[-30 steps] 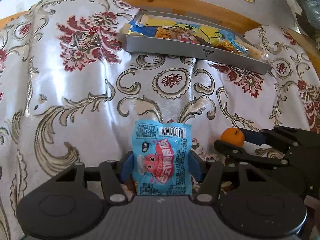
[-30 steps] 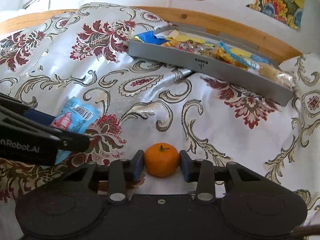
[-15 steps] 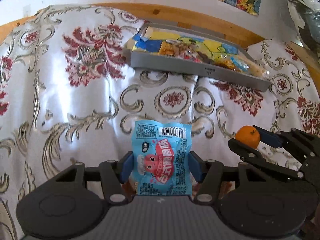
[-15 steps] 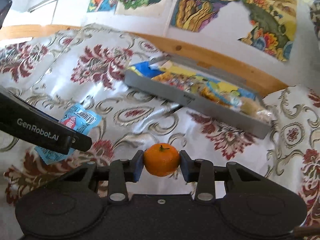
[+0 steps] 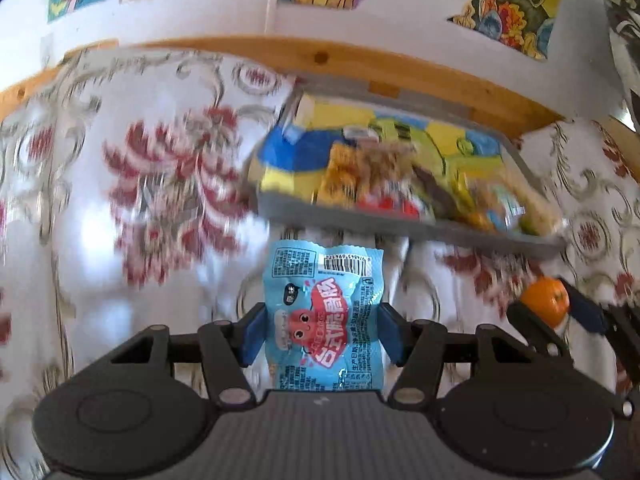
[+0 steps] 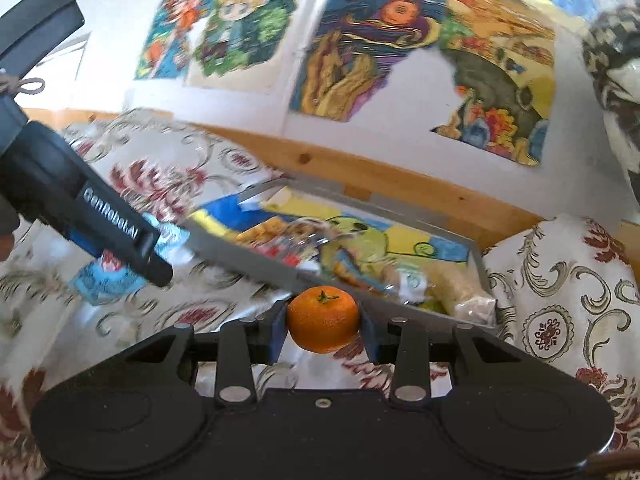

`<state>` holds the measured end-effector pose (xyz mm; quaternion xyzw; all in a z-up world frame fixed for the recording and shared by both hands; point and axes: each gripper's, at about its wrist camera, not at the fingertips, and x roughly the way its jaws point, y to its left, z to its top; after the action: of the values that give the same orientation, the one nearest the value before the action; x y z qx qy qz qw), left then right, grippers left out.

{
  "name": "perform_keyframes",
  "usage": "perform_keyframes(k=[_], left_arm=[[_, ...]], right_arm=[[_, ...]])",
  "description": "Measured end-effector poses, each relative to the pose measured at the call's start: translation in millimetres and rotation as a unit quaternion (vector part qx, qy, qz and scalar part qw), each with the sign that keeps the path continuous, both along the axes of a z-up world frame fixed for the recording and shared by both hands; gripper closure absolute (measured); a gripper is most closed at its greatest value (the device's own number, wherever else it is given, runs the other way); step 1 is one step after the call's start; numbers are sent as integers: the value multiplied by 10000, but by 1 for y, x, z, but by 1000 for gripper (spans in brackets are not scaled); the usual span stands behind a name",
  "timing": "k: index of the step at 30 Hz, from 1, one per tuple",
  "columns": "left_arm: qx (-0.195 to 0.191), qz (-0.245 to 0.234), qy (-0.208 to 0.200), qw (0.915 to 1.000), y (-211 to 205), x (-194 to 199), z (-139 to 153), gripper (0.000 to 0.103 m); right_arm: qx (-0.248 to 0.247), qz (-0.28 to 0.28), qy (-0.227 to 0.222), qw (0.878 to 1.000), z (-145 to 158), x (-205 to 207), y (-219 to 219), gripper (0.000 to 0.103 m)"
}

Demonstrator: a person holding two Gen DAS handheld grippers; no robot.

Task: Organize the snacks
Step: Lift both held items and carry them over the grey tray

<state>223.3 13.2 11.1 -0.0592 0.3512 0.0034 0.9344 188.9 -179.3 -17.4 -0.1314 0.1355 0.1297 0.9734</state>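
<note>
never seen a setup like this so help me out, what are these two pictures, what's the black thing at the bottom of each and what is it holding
Each picture comes from a wide-angle camera fixed on a hand-held claw; a person carries one in each hand. The black shape at the bottom is that claw's own body, with its two fingers pointing away from you.

The left claw is closed on a blue snack packet. The right claw is closed on a small orange. Each claw also shows at the edge of the other's picture.

Ahead, on a table under a flowered cloth, sits a grey tray filled with snack packets. Colourful drawings hang on the wall behind. The left picture is partly blurred.
</note>
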Motion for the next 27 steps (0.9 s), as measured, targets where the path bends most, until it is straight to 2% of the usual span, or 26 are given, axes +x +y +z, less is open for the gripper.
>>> perform_keyframes(k=[5,9,16,19,27], left_arm=[[275,-55,-260,9993,-15,34,23,40],[431,-96,-291,9986,-29,62,33,40],[515,-16,-135,9986,-48,103,24,40],[409,164,-47,9990,-46,118,18,40],[436,412,-64,9982,-38,142,7,39]], right_arm=[[178,-73,-193,9996,7,28,-8,63],[223,-14,-390,9990,13,55,-12,63],[179,166,-624,9978,19,96,-16,63],[230,182,-548,9981,16,109,-20,63],[265,170,-224,9993,2,126,-20,63]])
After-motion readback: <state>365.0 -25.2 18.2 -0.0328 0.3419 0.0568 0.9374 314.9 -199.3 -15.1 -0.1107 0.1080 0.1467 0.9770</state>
